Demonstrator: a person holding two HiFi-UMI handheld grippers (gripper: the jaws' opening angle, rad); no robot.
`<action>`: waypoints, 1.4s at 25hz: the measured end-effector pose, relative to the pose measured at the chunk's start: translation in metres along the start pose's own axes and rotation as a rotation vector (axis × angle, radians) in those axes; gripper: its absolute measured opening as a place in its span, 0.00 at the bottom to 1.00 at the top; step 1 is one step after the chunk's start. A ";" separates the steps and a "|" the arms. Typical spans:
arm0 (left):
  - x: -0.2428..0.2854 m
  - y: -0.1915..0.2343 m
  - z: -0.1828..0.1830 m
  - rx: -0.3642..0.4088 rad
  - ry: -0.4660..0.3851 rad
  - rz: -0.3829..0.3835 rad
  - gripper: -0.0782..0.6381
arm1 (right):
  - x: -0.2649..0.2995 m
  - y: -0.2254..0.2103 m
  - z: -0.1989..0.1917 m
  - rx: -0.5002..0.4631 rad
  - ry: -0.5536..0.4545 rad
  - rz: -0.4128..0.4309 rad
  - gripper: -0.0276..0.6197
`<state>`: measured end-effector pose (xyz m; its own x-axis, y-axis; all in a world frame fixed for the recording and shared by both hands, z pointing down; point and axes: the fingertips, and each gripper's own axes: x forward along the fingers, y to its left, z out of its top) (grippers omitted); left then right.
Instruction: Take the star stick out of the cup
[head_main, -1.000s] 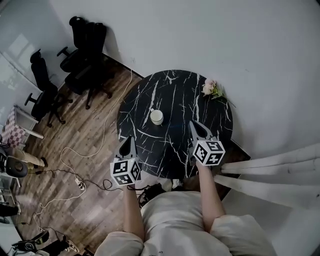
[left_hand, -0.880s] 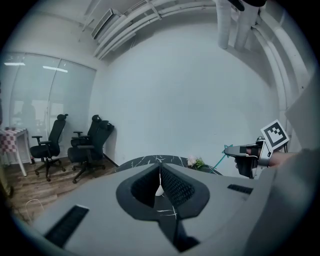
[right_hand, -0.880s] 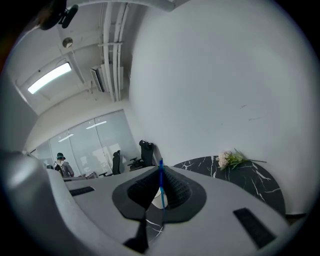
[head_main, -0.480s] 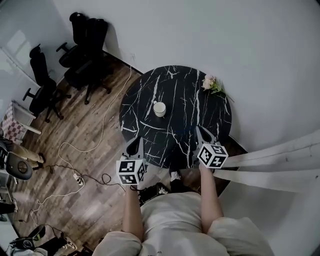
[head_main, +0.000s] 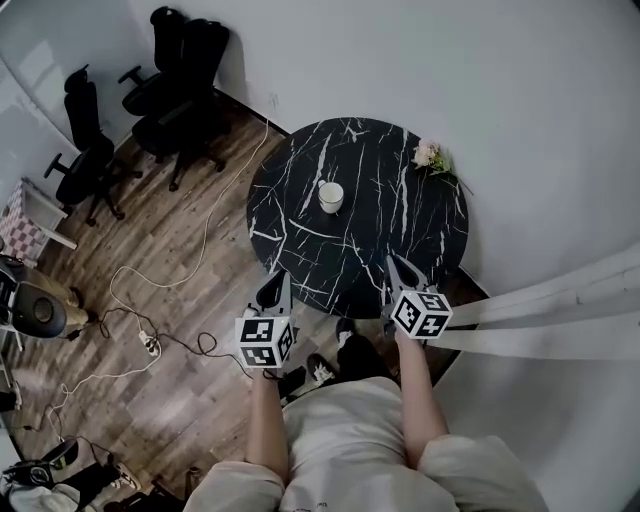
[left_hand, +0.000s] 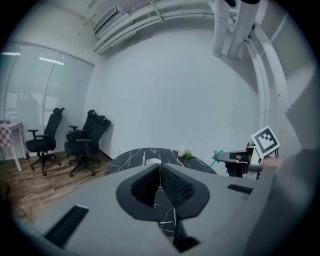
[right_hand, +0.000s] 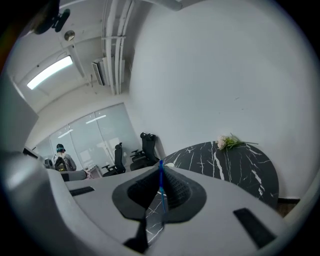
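Note:
The white cup (head_main: 330, 196) stands upright on the round black marble table (head_main: 300, 240), left of its middle; in the left gripper view the cup (left_hand: 153, 161) shows just beyond the jaws. My right gripper (head_main: 397, 268) is at the table's near right edge, well short of the cup, shut on the thin blue star stick (right_hand: 161, 182), which stands up between its jaws. From the left gripper view the stick's teal star (left_hand: 216, 157) pokes out of that gripper. My left gripper (head_main: 273, 290) hovers by the near left edge, jaws shut with nothing between them.
A small bunch of flowers (head_main: 430, 156) lies at the table's far right edge. Black office chairs (head_main: 185, 75) stand at the back left. Cables (head_main: 150, 345) trail over the wood floor. White wall and drapes (head_main: 560, 320) close the right side.
Both grippers have drawn back from over the table to its near edge, the right one carrying the stick. The cup stays in place and now sits farther from them.

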<state>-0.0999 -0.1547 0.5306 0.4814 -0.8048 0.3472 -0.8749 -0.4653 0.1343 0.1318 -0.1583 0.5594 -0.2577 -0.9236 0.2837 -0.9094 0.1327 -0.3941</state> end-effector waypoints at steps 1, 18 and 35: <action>-0.004 0.002 -0.005 0.000 0.002 0.002 0.14 | 0.002 0.004 -0.005 0.001 0.008 0.009 0.11; -0.056 0.060 -0.003 -0.045 -0.047 0.112 0.14 | 0.035 0.103 -0.027 -0.079 0.068 0.183 0.11; -0.031 0.038 0.003 -0.027 -0.055 0.093 0.14 | 0.025 0.107 -0.021 -0.191 0.076 0.187 0.11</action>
<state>-0.1480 -0.1485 0.5226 0.3995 -0.8636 0.3076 -0.9167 -0.3782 0.1289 0.0212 -0.1599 0.5425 -0.4439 -0.8481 0.2893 -0.8870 0.3701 -0.2762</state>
